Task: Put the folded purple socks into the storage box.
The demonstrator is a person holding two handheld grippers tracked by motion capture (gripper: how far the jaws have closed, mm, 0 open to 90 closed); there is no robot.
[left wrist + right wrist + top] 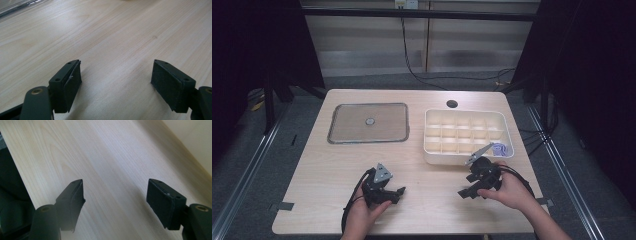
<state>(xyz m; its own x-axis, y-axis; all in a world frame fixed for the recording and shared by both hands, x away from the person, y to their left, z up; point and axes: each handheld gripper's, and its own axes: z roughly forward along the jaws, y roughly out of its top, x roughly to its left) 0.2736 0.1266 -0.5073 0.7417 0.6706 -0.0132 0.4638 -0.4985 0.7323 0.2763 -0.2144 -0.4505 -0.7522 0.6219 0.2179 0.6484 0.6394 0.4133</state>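
My left gripper rests low on the wooden table near the front edge, held by a hand. In the left gripper view my left gripper stands open, with bare wood between its pads. My right gripper sits at the front right, just in front of the white divided box. In the right gripper view my right gripper is open too, nothing between its jaws, with the table's edge at the left. A small purple item lies in the box's near right compartment.
A flat grey tray with a small round piece at its centre lies at the back left. A round hole is in the tabletop behind the box. Black cables trail from both grippers.
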